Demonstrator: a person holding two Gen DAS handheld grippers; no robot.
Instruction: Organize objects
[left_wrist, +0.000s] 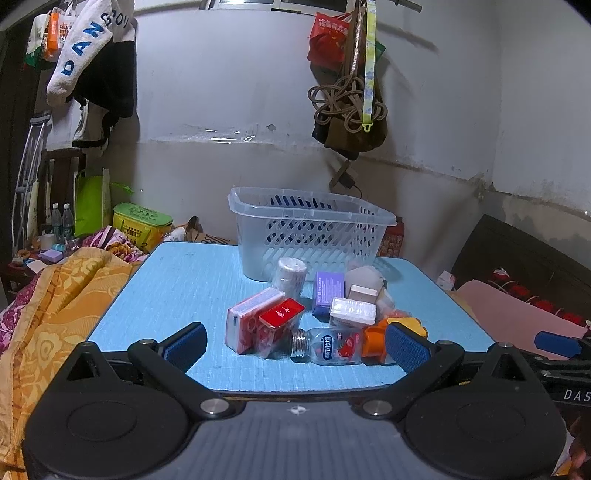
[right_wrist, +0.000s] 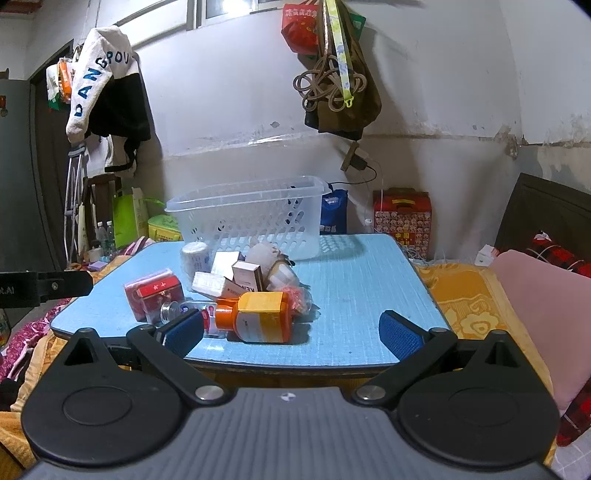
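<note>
A blue table (left_wrist: 177, 291) fills the middle of both views, with a clear plastic basket (left_wrist: 310, 229) standing at its far edge, just above centre in the left wrist view and left of centre in the right wrist view; nothing can be made out inside it through the perforated walls. In front of the basket lies a loose pile of small things. In the right wrist view the biggest of these is an orange bottle (right_wrist: 262, 317) with a yellow label, lying on its side at the near end of the pile, just left of frame centre. Left of it are two red packs (left_wrist: 266, 325) wrapped in clear film, touching one another, and a small clear bottle (left_wrist: 325, 347) with a strawberry label lies on its side against them. Behind sit a purple box (left_wrist: 328, 291), a white roll (left_wrist: 290, 273) standing upright just before the basket, and several white cartons (right_wrist: 229, 273); what is wrapped in the crinkled plastic at the pile's far right is hard to tell. The left gripper (left_wrist: 295, 341) fills the bottom of its frame, jaws spread wide with the clear bottle lying between the blue pads but untouched. The right gripper (right_wrist: 293, 332) is likewise wide apart, holding nothing, its left pad just beside the orange bottle's cap.
</note>
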